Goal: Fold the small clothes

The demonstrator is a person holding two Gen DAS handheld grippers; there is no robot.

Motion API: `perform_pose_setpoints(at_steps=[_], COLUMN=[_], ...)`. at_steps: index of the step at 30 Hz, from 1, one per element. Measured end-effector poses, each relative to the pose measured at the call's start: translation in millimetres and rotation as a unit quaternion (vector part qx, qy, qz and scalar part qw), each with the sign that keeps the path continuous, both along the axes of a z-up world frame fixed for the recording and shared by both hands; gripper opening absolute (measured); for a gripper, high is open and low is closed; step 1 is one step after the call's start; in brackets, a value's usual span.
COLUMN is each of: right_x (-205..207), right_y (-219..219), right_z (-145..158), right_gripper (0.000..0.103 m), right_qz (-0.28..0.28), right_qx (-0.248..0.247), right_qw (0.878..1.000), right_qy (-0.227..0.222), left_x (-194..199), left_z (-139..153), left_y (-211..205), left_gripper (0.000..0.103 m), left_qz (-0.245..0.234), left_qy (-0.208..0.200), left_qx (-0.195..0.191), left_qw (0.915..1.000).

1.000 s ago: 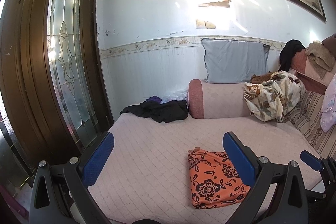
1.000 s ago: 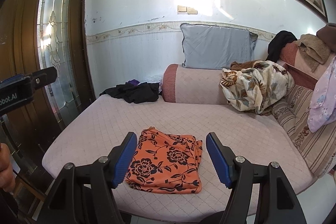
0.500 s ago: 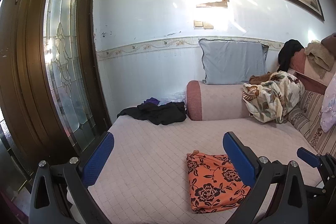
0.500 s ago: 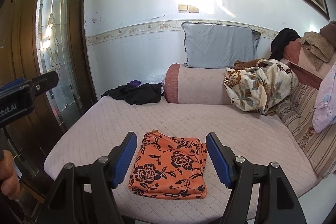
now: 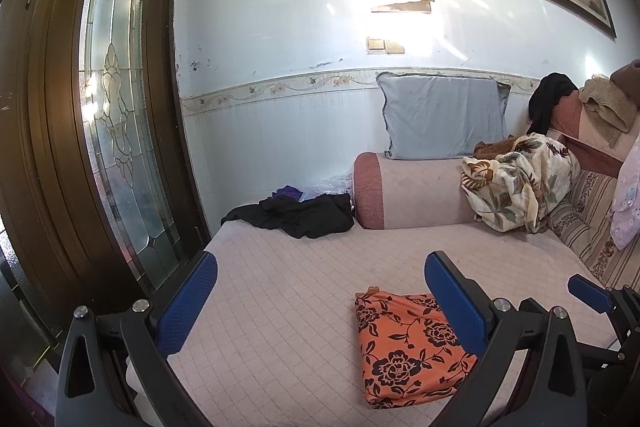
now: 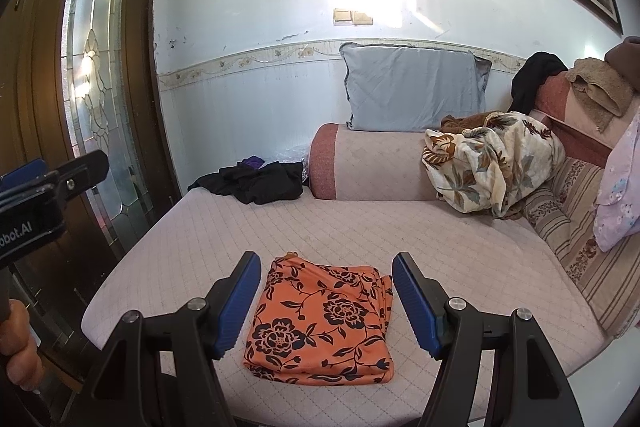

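Light: bright daylight through the glass door panel (image 5: 120,131) on the left.
Glare: a blown-out patch on the wall (image 5: 404,27) washes out detail.
Edges: strong fisheye bending, dark corners.
Focus: both views sharp, without motion blur.

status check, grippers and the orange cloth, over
Left gripper open, empty. Right gripper open, empty. Orange floral cloth folded flat on sofa seat. Nothing in the way.

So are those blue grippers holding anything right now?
Nothing. The left gripper and right gripper are both open and empty; the folded orange floral cloth lies free on the sofa.
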State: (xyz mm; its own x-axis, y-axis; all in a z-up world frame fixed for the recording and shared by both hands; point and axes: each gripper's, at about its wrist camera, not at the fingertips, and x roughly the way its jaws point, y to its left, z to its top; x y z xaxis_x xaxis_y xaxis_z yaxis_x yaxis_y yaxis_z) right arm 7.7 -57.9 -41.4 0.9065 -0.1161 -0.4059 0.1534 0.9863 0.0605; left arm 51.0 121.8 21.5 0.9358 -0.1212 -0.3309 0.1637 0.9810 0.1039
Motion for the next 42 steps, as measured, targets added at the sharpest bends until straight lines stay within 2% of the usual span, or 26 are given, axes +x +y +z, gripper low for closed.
perform_pose_setpoints(at_steps=[25,42], right_x=[-12,11], right_y=[13,11], right_z=[5,-8], right_gripper=[0.072,0.072], right_qz=[-0.026,-0.02], right_qx=[-0.027,-0.019], right_qw=[0.999,0.999], right_qy=[-0.002,0.019], left_x=[-5,8], left_z=[-6,-16], left_y=[14,11], left_gripper=[0.103,0.103], left_qz=[-0.023,-0.021], left_qy=[0.005,0.02], left_qx=[-0.02,-0.011], left_qw=[0.9995,0.9995])
